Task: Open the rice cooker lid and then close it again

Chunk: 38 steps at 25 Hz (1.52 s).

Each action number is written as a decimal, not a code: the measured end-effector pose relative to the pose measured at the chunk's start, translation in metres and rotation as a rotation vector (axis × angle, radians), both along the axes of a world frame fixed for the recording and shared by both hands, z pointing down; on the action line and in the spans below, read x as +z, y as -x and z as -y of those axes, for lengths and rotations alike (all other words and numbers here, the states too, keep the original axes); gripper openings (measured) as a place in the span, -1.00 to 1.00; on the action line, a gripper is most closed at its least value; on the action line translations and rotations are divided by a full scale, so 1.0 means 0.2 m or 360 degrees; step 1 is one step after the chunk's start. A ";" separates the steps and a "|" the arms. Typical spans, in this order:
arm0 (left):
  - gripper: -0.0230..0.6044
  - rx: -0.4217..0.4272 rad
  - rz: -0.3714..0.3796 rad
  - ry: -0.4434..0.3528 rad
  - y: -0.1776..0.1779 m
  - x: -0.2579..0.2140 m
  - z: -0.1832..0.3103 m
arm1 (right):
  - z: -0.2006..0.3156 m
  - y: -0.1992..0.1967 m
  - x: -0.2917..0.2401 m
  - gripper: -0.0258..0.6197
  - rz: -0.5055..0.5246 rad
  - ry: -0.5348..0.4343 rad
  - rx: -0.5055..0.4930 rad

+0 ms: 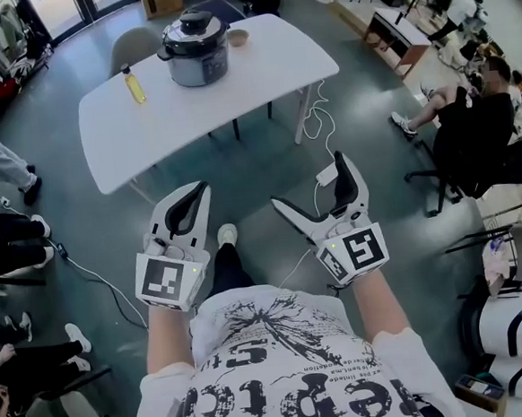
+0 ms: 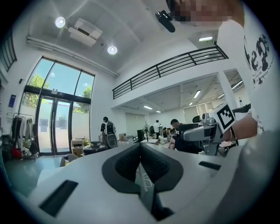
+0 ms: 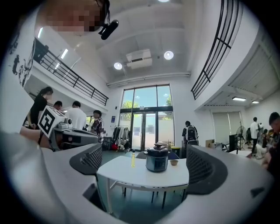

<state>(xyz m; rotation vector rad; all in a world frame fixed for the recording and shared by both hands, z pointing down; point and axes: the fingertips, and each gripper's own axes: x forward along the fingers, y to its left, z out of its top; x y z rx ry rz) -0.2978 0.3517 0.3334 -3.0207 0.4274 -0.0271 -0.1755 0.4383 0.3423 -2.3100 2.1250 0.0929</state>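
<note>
Left gripper jaws together; right gripper jaws wide, empty; rice cooker closed, print illegible

Alt text: a large open-plan office or lab hall with a double-height ceiling, seen around a white table standing on a bare grey floor. Beyond the table, tall glass doors let in daylight next to a clothes rack. High above the table a mezzanine with a black railing runs along the wall under round ceiling lights. To the right of the table, a seated person leans back in a dark office chair near cluttered desks.
</note>
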 end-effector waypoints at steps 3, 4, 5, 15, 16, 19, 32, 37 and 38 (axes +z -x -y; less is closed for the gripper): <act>-0.88 0.0020 -0.0018 0.0030 -0.12 0.01 0.27 | 0.27 -0.09 0.02 0.93 0.0016 0.0026 -0.0017; -0.88 0.0026 -0.0022 0.0034 -0.16 0.01 0.37 | 0.37 -0.12 0.01 0.93 0.0015 0.0035 -0.0023; -0.88 0.0030 -0.0026 0.0037 -0.20 0.01 0.47 | 0.48 -0.16 0.01 0.93 0.0012 0.0043 -0.0025; -0.88 -0.0026 -0.0004 0.0033 -0.45 -0.04 1.61 | 1.66 -0.47 -0.05 0.93 0.0004 0.0108 0.0002; -0.88 -0.0031 -0.0005 0.0045 -0.47 -0.03 1.71 | 1.75 -0.49 -0.05 0.93 0.0008 0.0108 0.0005; -0.88 -0.0045 0.0003 0.0069 -0.52 -0.02 1.93 | 1.96 -0.56 -0.03 0.92 0.0032 0.0120 0.0006; -0.88 -0.0245 0.0022 0.0074 -0.87 0.05 2.43 | 2.69 -0.97 0.08 0.92 0.0002 0.0259 -0.0277; -0.88 -0.0432 0.0025 0.0061 -1.07 0.01 2.58 | 2.97 -1.18 0.09 0.92 -0.0009 0.0351 -0.0475; -0.88 -0.0475 0.0025 0.0061 -1.10 0.01 2.61 | 3.02 -1.21 0.11 0.92 -0.0027 0.0386 -0.0530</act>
